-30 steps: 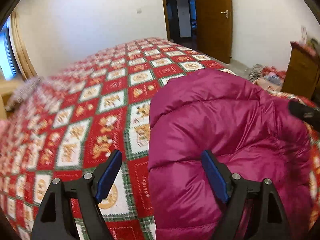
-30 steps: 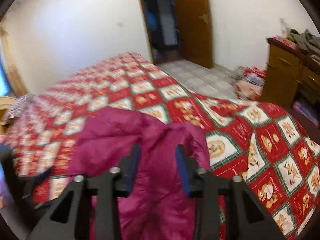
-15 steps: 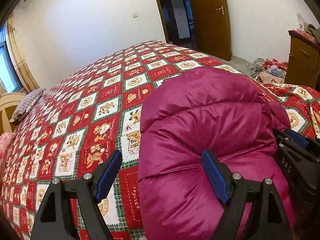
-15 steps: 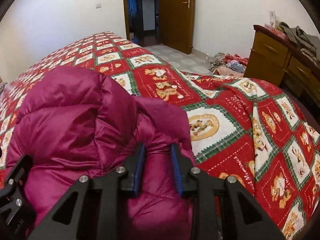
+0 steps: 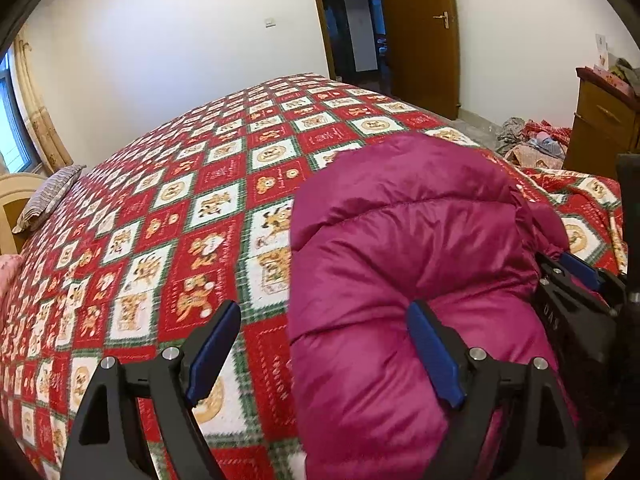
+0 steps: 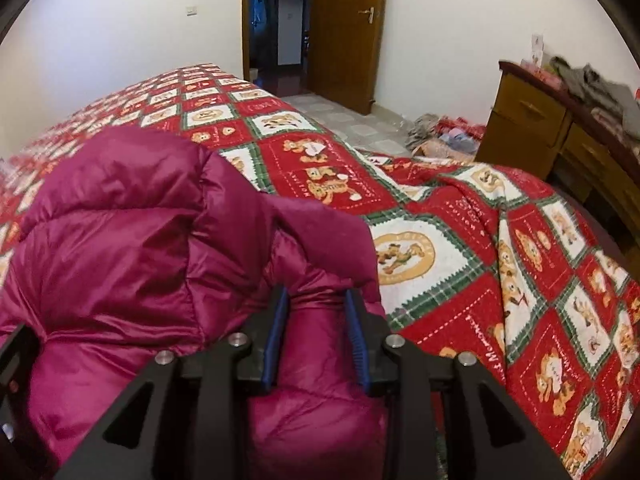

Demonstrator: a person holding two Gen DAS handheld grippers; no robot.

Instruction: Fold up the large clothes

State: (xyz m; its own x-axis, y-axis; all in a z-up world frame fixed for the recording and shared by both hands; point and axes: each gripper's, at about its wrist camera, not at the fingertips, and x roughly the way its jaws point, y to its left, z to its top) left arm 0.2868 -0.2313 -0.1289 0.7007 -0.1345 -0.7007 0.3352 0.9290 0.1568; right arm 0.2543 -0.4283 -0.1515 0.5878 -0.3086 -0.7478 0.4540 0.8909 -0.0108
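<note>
A magenta puffer jacket (image 5: 408,248) lies bunched and folded over on the bed near its front edge; it also shows in the right wrist view (image 6: 120,248). My left gripper (image 5: 324,340) is open, its jaws straddling the jacket's left edge, holding nothing. My right gripper (image 6: 316,312) is shut on a padded roll of the jacket at its right side. The right gripper also shows in the left wrist view (image 5: 576,280), at the jacket's far right.
The bed is covered by a red, white and green patterned quilt (image 5: 192,208). A wooden dresser (image 6: 560,136) stands to the right. Clothes lie piled on the floor (image 6: 440,136) by a wooden door (image 6: 344,28). A striped pillow (image 5: 48,196) lies at the far left.
The right gripper has come down onto the jacket's right side and closed on a padded fold. The left gripper has stayed open at the left edge.
</note>
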